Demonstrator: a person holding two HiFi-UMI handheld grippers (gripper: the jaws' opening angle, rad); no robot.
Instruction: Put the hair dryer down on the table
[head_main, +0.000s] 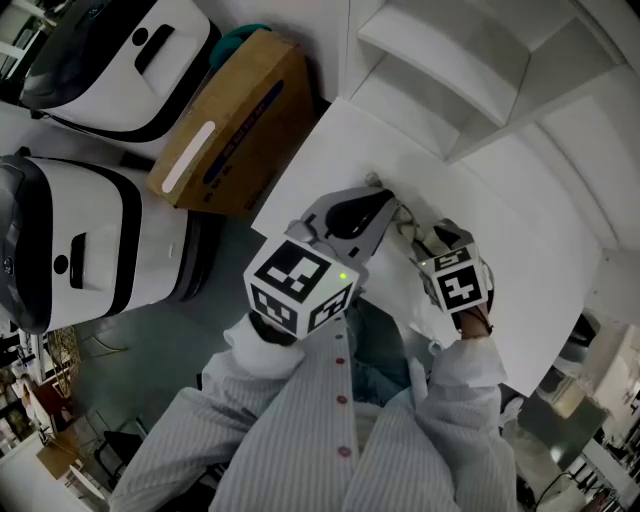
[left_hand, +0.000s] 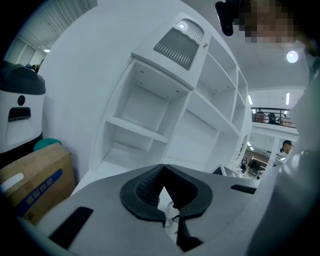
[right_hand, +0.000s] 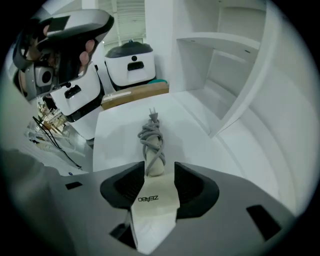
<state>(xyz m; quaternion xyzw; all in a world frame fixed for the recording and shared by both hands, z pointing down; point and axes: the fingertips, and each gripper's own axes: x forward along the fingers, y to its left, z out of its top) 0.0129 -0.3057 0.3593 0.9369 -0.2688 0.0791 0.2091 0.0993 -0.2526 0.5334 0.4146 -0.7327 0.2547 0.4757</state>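
Note:
A cream hair dryer (right_hand: 152, 200) with dark lettering sits between the jaws of my right gripper (right_hand: 159, 172), which is shut on its body. Its handle, wrapped in a grey cord (right_hand: 152, 136) ending in a plug, points away over the white table (right_hand: 120, 130); I cannot tell whether it touches the top. In the head view the right gripper (head_main: 428, 243) is near the table's front edge, with a bit of the cord (head_main: 404, 222) showing beside it. My left gripper (head_main: 383, 207) is just left of it, pads meeting at the tips (left_hand: 163, 172), nothing clearly held.
A white shelf unit (head_main: 470, 70) stands at the back of the table (head_main: 530, 240). On the floor to the left are a cardboard box (head_main: 235, 125) and two white machines with dark lids (head_main: 80, 240). The person's striped sleeves fill the lower head view.

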